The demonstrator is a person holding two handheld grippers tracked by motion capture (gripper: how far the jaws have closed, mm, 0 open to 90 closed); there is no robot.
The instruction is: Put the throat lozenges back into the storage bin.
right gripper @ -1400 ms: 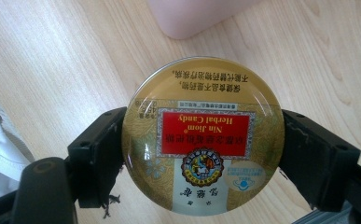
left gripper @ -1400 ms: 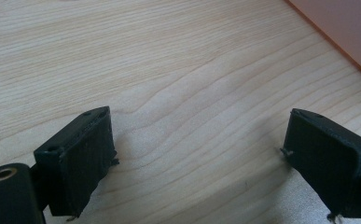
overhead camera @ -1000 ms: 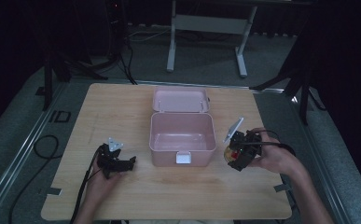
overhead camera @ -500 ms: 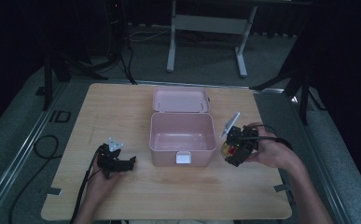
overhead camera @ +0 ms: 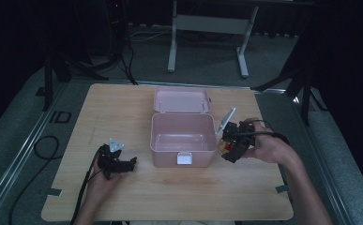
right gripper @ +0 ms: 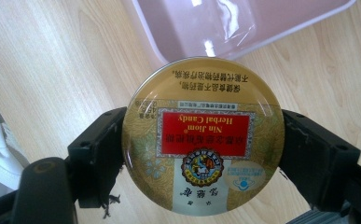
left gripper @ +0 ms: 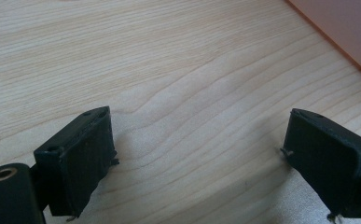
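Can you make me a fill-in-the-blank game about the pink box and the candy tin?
1. The right tool squeezes a round gold candy tin with a ____ label.
2. The lid of the pink box is ____.
3. The left tool has its jaws wide ____, with nothing between them.
4. Both tools are over a ____ table.

Missing words: red; open; open; wooden

Glossy metal candy tin, pale wood-grain table
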